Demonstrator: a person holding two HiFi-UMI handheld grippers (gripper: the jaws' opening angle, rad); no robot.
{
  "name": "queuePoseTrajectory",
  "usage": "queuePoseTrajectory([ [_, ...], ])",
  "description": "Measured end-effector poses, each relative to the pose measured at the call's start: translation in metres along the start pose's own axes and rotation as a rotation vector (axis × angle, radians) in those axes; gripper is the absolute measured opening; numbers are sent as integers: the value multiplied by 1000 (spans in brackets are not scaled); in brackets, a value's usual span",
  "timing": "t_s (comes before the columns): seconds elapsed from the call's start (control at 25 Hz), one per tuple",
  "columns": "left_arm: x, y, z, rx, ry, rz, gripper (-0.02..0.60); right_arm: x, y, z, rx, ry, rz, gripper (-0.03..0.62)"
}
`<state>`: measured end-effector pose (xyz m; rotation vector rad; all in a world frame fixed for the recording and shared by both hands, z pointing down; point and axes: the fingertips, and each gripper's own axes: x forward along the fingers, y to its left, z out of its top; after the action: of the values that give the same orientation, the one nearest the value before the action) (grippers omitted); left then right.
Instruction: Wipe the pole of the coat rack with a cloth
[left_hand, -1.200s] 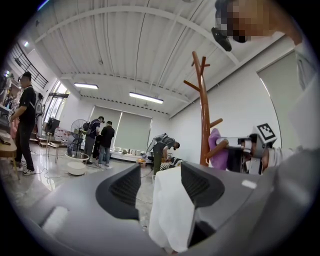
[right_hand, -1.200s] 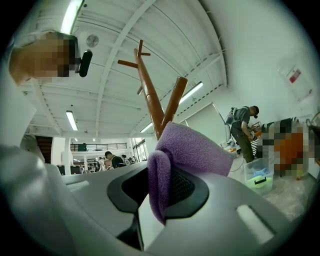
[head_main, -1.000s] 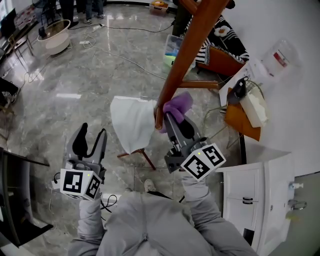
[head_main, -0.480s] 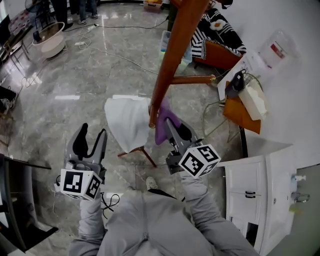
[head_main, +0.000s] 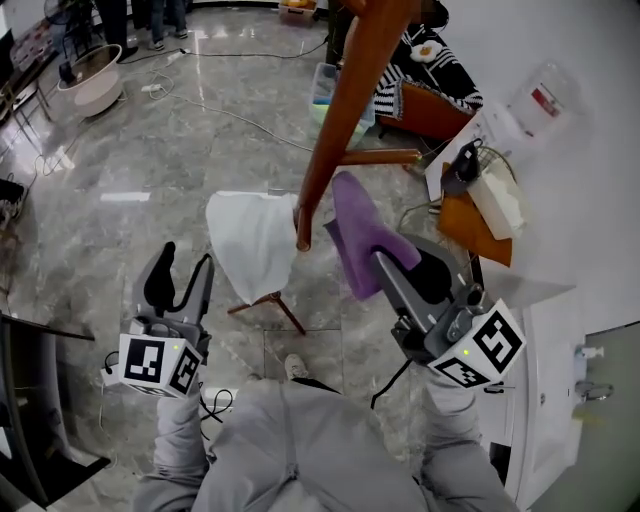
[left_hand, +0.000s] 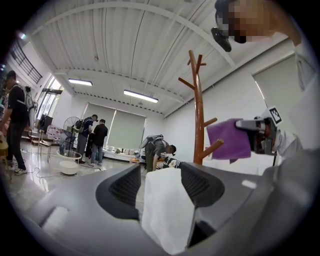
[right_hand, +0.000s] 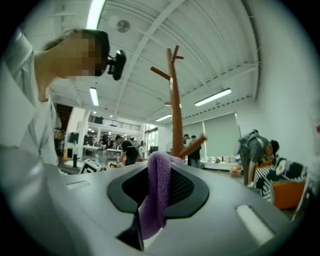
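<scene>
The brown wooden coat rack pole (head_main: 345, 110) slants from the top of the head view down to its end near the middle. My right gripper (head_main: 397, 260) is shut on a purple cloth (head_main: 358, 232), which hangs just right of the pole's lower end, apart from it. In the right gripper view the cloth (right_hand: 159, 190) is folded between the jaws with the pole (right_hand: 176, 110) upright behind. My left gripper (head_main: 182, 272) is open and holds nothing, low at the left. Its own view shows the pole (left_hand: 199, 115) and the purple cloth (left_hand: 229, 139) to the right.
A white cloth (head_main: 250, 240) drapes over a brown leg of the rack base, left of the pole. An orange stand (head_main: 480, 225) with clutter and a white cabinet (head_main: 540, 350) are at the right. A striped garment (head_main: 430, 70), cables and a basin (head_main: 95, 85) lie farther off. People stand in the background.
My right gripper has swung right and back from the pole, carrying the purple cloth off it. The left gripper has barely moved.
</scene>
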<state>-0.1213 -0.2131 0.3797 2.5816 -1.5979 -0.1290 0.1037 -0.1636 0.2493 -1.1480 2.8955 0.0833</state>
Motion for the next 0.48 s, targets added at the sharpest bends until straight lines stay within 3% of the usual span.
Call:
queuePoseTrajectory([
  [0.24, -11, 12, 3, -8, -27, 31, 272, 7, 43, 72, -260, -35, 167, 64],
  [0.48, -24, 22, 11, -8, -41, 78, 272, 59, 46, 101, -525, -131, 199, 64],
])
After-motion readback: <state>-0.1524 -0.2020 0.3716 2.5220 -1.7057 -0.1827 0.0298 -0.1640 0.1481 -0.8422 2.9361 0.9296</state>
